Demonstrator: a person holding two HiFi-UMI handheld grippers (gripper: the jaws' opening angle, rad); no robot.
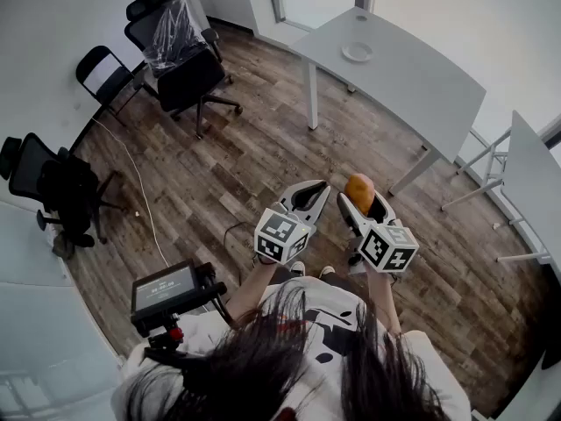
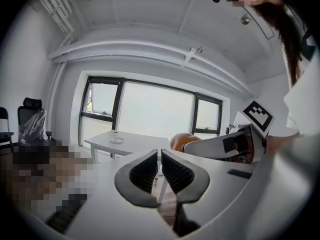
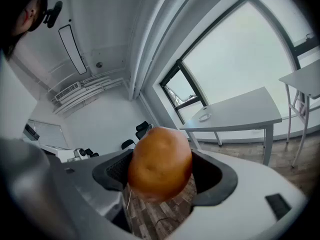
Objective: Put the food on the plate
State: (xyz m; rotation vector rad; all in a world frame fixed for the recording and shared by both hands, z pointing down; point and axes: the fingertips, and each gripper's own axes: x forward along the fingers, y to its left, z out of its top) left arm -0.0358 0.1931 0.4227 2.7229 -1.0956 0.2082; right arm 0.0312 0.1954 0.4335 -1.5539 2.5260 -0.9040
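Observation:
My right gripper (image 1: 361, 196) is shut on an orange-brown potato (image 1: 359, 188), held out over the wooden floor in front of me. In the right gripper view the potato (image 3: 160, 163) fills the gap between the two black pads. My left gripper (image 1: 310, 195) hangs just left of it with its jaws together and nothing between them (image 2: 160, 171); the potato (image 2: 183, 140) shows to its right there. A small white plate (image 1: 357, 52) lies on the grey table (image 1: 412, 77) far ahead, also seen as the plate (image 3: 204, 116) and the plate (image 2: 117, 139).
Black office chairs (image 1: 180, 60) stand at the left and back of the room, one (image 1: 53, 187) near the left wall. A second white table (image 1: 535, 182) is at the right. A camera rig (image 1: 171, 292) sits by my left side.

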